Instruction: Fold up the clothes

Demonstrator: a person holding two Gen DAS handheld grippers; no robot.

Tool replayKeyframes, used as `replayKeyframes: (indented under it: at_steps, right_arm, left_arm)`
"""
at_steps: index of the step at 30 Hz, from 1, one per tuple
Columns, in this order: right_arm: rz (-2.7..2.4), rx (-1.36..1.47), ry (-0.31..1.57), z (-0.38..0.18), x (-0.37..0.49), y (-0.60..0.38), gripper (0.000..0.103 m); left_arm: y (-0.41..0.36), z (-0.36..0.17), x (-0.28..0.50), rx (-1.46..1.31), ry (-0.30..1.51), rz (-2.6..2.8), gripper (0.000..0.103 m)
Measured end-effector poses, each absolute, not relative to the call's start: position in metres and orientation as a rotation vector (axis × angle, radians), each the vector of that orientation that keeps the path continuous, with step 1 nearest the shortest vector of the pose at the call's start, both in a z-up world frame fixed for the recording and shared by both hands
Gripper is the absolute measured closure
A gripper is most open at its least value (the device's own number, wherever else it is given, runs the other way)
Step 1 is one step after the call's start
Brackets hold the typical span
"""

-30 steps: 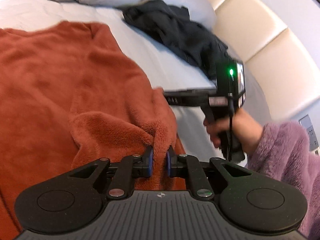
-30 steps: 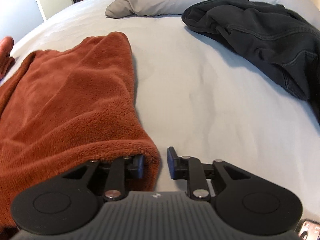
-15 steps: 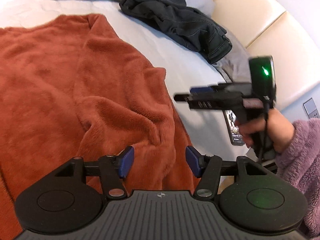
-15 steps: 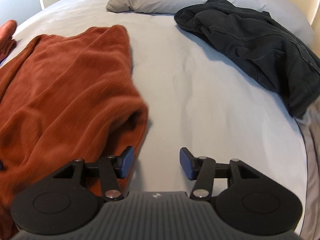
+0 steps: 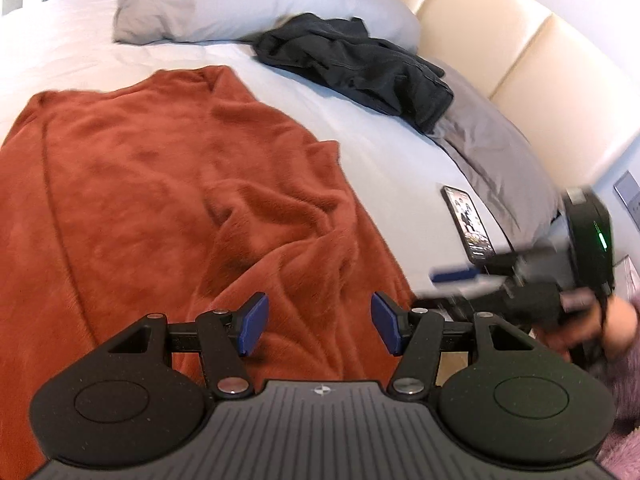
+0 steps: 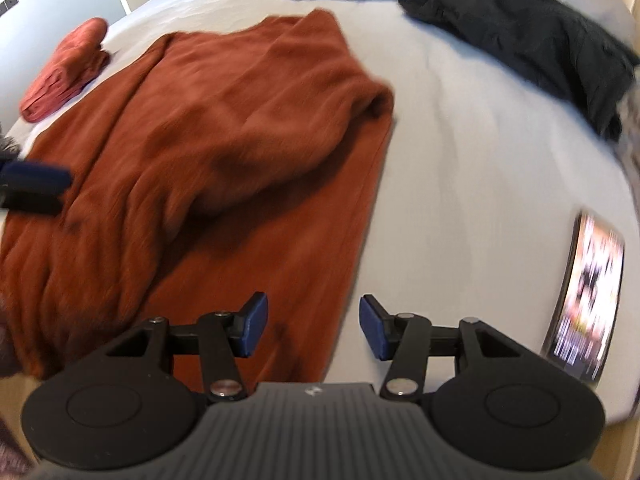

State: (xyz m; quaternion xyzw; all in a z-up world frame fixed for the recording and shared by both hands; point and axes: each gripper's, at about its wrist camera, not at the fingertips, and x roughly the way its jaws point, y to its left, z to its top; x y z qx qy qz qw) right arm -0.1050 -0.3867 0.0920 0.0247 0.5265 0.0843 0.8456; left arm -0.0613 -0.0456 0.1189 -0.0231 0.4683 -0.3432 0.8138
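Observation:
A rust-coloured fleece garment point(image 5: 180, 184) point(image 6: 224, 140) lies spread on the bed, its right side folded over the middle in a thick rumpled layer. My left gripper point(image 5: 318, 328) hovers open above the garment's near part, with nothing between its blue pads. Over the garment's near right edge and the sheet, my right gripper point(image 6: 312, 328) is open and empty too. In the left wrist view the right gripper point(image 5: 444, 288) shows blurred off the bed's right side, held by a hand. The left gripper point(image 6: 40, 188) appears at the left edge of the right wrist view.
A crumpled black garment point(image 5: 360, 68) point(image 6: 532, 32) lies at the far right by a grey pillow point(image 5: 240, 0). A phone point(image 5: 468, 224) point(image 6: 588, 296) with its screen lit rests on the sheet near the right edge. A folded rust piece point(image 6: 64, 72) sits far left. A cream headboard point(image 5: 520, 60) stands behind.
Both grippers were pinching the fleece edge a second ago; both have opened and let it go. They have drawn back and risen, and the right one has swung off to the right.

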Motion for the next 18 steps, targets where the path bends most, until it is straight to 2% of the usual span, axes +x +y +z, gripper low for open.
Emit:
replayKeyframes:
  at_steps: [7,12,13,15,18]
  right_arm:
    - [0.204,0.127,1.206,0.065,-0.159,-0.379,0.051]
    - [0.22,0.174,1.231,0.045,-0.159,-0.375,0.058]
    - [0.224,0.181,1.236,0.042,-0.158,-0.375,0.06]
    - [0.228,0.179,1.25,0.037,-0.158,-0.373,0.079]
    - [0.226,0.148,1.261,0.042,-0.163,-0.374,0.085]
  left_arm:
    - [-0.024,0.113,-0.068,-0.081,1.017,-0.681,0.048]
    - [-0.025,0.112,-0.071,-0.09,1.013,-0.684,0.048]
    - [-0.026,0.112,-0.073,-0.084,1.013,-0.688,0.048]
    - [-0.028,0.11,-0.075,-0.069,1.014,-0.689,0.048]
    - [-0.031,0.11,-0.079,-0.04,1.01,-0.695,0.048]
